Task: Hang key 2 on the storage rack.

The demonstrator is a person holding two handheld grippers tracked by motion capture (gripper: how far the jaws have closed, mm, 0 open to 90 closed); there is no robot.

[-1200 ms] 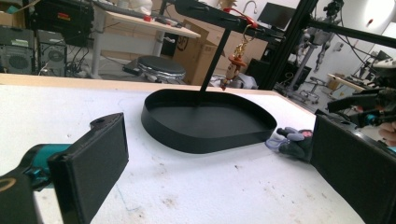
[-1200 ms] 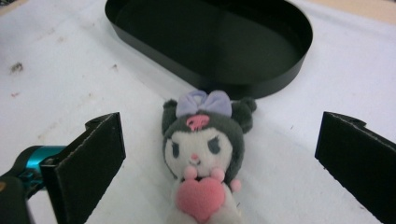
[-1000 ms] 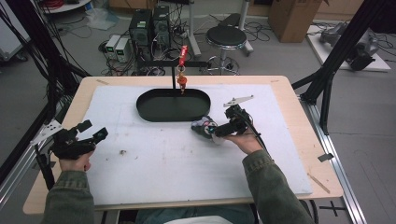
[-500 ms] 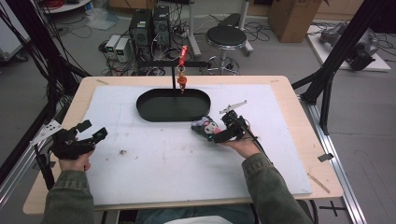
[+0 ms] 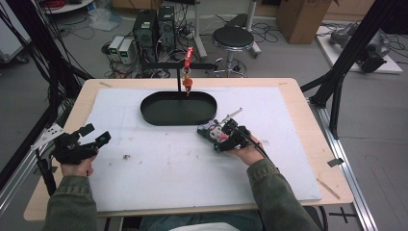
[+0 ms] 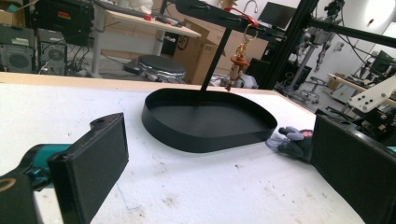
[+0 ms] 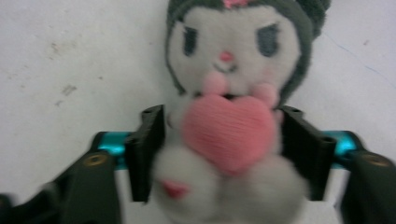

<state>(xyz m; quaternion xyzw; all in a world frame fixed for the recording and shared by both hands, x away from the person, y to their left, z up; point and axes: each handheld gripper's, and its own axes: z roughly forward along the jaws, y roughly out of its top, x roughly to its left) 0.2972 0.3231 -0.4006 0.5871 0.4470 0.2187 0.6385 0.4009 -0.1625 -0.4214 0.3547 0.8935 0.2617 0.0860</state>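
We see the right claw (image 5: 222, 138) with its jaws closed against both flanks of a plush toy (image 7: 233, 112), a grey-hooded figure clutching a pink heart, lying on the white mat (image 5: 183, 163) just in front of the black oval tray (image 5: 177, 109). We judge the grasp step as in hand; the next move probably calls for a lift clear of the mat and over the tray's low wall. The left claw (image 5: 82, 139) rests near the desk's (image 5: 308, 125) left edge, jaws spread apart and empty. Open mat lies between the hands; a stand with a hanging charm (image 5: 187, 85) rises over the tray's far rim.
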